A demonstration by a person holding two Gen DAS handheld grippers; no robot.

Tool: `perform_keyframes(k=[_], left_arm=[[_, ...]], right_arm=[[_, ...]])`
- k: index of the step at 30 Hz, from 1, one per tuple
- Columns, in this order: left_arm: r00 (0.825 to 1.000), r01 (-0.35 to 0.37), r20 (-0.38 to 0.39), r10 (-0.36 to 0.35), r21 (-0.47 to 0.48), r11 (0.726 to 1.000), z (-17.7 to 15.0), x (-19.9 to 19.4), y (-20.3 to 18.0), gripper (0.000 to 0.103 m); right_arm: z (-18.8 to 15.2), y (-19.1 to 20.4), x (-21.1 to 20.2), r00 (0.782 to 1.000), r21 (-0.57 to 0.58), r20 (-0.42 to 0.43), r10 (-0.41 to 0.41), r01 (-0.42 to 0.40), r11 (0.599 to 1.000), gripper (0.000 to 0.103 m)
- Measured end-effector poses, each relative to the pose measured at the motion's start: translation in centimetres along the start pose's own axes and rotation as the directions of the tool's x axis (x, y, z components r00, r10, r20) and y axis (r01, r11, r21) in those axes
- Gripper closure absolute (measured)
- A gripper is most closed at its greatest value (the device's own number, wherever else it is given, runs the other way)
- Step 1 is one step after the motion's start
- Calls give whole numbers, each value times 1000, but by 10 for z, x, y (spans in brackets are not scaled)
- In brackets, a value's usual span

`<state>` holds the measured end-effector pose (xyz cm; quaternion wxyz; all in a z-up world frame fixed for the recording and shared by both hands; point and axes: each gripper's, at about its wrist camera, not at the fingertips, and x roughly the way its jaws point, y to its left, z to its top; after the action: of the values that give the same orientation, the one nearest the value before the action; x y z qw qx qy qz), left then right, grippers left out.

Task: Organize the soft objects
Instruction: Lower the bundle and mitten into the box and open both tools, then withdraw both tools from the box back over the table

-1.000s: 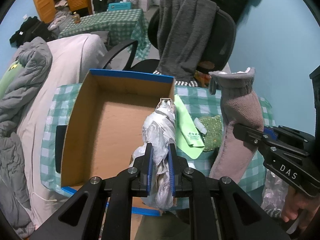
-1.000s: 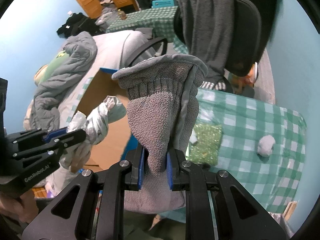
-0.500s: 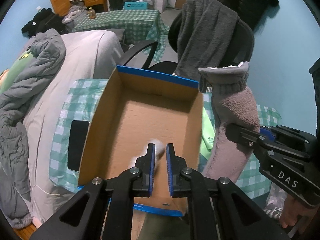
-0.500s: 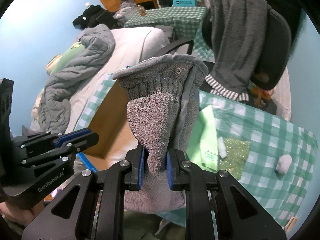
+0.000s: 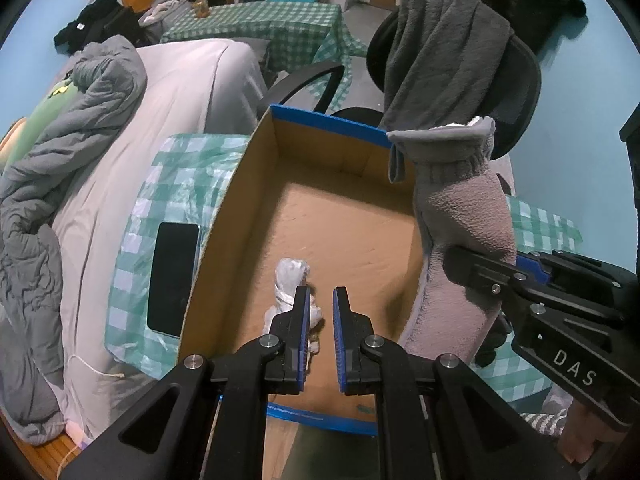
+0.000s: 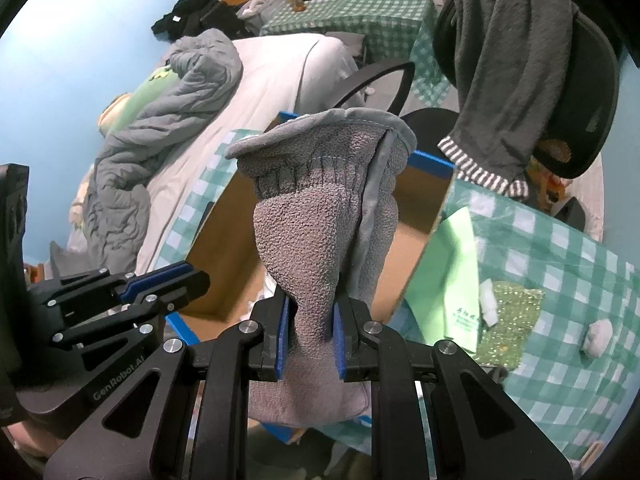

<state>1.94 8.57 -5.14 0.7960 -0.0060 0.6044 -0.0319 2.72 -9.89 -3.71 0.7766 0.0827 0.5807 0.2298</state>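
An open cardboard box [image 5: 224, 240] with blue rims sits on the checked table. A white crumpled bundle [image 5: 290, 276] lies on its floor, partly behind my left fingers. My left gripper [image 5: 321, 292] hangs over the box's near end, nearly closed with a thin slit and nothing in it; its tips also show in the right wrist view [image 6: 200, 280]. My right gripper [image 6: 311, 302] is shut on a grey fleece glove [image 6: 316, 232], cuff upward. In the left wrist view the glove [image 5: 464, 216] hangs over the box's right wall, with the right gripper [image 5: 452, 256] clamped on it.
A black phone [image 5: 172, 276] lies left of the box. Right of the box are a green paper [image 6: 452, 272], a glittery green cloth [image 6: 512, 320] and a small white ball [image 6: 598, 336]. A chair draped with a grey garment [image 5: 440, 60] stands behind; a bed with a duvet [image 5: 60, 160] is left.
The white bundle left my left gripper and now lies on the box floor. Both grippers shifted left over the box, the glove still held.
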Motion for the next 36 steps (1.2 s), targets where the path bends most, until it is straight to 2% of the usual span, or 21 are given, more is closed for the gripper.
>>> perform_keyframes(k=[5, 9, 11, 13, 14, 15, 17, 29, 36], left_arm=[[1000, -14, -22, 13, -18, 1000, -2, 7, 10, 92], [999, -26, -43, 25, -32, 999, -4, 10, 15, 92], [998, -31, -48, 30, -35, 999, -4, 10, 16, 90], [998, -36, -53, 34, -36, 999, -4, 11, 17, 83], [998, -37, -52, 35, -37, 999, -4, 10, 17, 74], [998, -40, -45, 38, -38, 999, -4, 9, 16, 65], [998, -46, -33, 45, -34, 998, -3, 7, 16, 58], [998, -52, -39, 53, 13, 999, -2, 10, -6, 47], [999, -32, -35, 34, 56, 998, -1, 8, -31, 47]], right_arm=[[3, 4, 12, 999, 3, -32, 11, -11, 1000, 84], [5, 9, 17, 999, 3, -44, 10, -10, 1000, 74], [6, 10, 16, 999, 4, -42, 11, -11, 1000, 73], [6, 10, 17, 999, 2, -41, 12, -12, 1000, 72], [7, 10, 16, 999, 1, -40, 7, -7, 1000, 71], [6, 9, 16, 999, 1, -38, 0, 0, 1000, 67], [6, 7, 15, 999, 9, -32, -6, 6, 1000, 61], [-3, -25, -5, 999, 95, -7, -50, 51, 994, 41], [-15, -56, -20, 997, 163, 0, -79, 78, 983, 40]])
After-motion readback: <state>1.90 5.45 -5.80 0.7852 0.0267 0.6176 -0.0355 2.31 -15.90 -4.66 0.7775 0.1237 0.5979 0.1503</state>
